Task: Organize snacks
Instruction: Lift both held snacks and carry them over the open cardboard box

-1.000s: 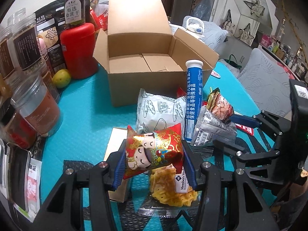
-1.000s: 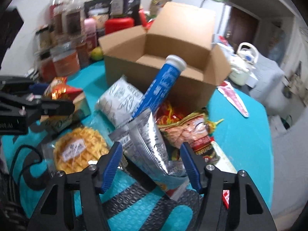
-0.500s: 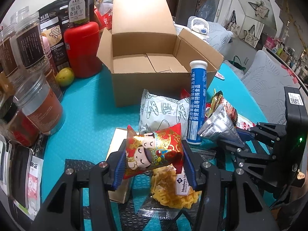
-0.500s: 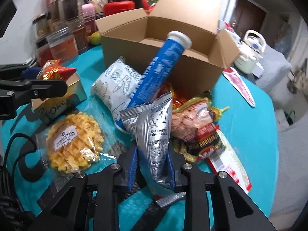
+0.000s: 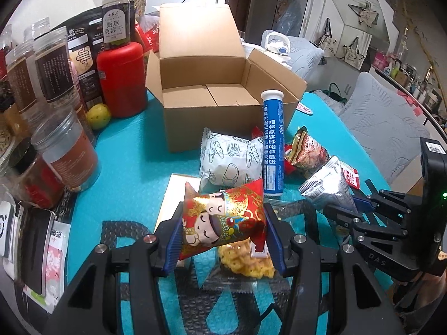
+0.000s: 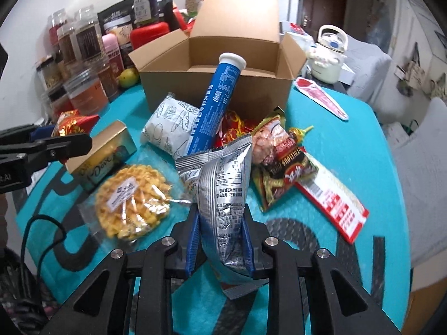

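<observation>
My left gripper (image 5: 223, 240) is shut on a red and gold cartoon snack packet (image 5: 223, 220), held above the teal mat. My right gripper (image 6: 220, 240) is shut on a silver foil snack packet (image 6: 223, 192), which also shows at the right of the left wrist view (image 5: 327, 184). An open cardboard box (image 5: 223, 95) stands empty behind the snack pile. A blue tube (image 5: 272, 142) leans against its front wall. Below the tube lie a white bread packet (image 5: 229, 159), a red noodle packet (image 6: 279, 156) and a bag of yellow crisps (image 6: 131, 198).
Jars (image 5: 67, 148) and a red canister (image 5: 121, 78) crowd the table's left edge, with a yellow-green fruit (image 5: 97, 111) among them. A gold Dove box (image 6: 103, 156) and a flat red-and-white packet (image 6: 335, 203) lie on the mat. A white kettle (image 6: 329, 55) stands behind the box.
The right gripper closed on the silver foil packet and lifted it off the pile. The left gripper kept its hold on the red packet and drew back a little from the box.
</observation>
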